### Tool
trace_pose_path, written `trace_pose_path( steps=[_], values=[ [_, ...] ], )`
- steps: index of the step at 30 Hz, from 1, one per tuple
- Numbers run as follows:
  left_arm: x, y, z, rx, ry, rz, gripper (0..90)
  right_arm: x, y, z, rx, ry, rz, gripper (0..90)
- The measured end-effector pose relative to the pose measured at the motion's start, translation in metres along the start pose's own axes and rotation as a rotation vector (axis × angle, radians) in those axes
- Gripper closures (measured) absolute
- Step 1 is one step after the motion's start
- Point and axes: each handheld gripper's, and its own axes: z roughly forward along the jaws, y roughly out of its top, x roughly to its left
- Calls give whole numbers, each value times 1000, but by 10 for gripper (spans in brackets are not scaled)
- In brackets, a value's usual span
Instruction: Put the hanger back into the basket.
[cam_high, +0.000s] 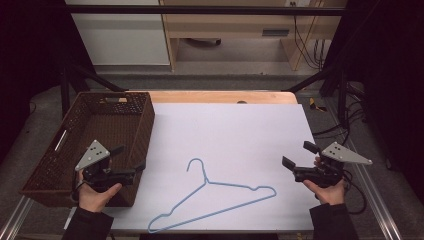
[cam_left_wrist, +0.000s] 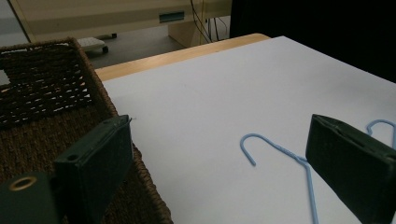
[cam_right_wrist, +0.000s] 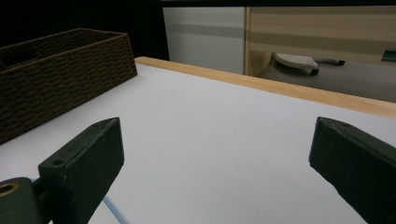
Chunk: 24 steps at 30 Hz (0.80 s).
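The left tool (cam_high: 131, 157) hangs at the table's left edge, over the near right rim of the brown woven basket (cam_high: 60, 150), its jaws spread wide with nothing between them. In the left gripper view those jaws frame the hook of the light blue wire hanger (cam_left_wrist: 275, 147), lying on the white table (cam_left_wrist: 224, 93) beyond them. The right tool (cam_high: 299, 155) is held by the table's right edge, jaws likewise wide apart and empty, pointing in toward the middle. The hanger (cam_high: 210, 200) lies flat between the two tools, near the front edge, touching neither; its hook points toward the far side and its long bar runs toward the front left corner. The basket stands along the left edge.
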Motion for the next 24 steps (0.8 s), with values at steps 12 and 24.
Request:
trace_pose_path(
  steps=[12, 24],
  values=[
    [-6, 1, 1, 9, -11, 14, 68, 6, 1, 7, 38, 6, -26, 48],
    [-32, 5, 13, 82, -70, 74, 98, 13, 2, 13, 64, 19, -45, 48]
  ],
)
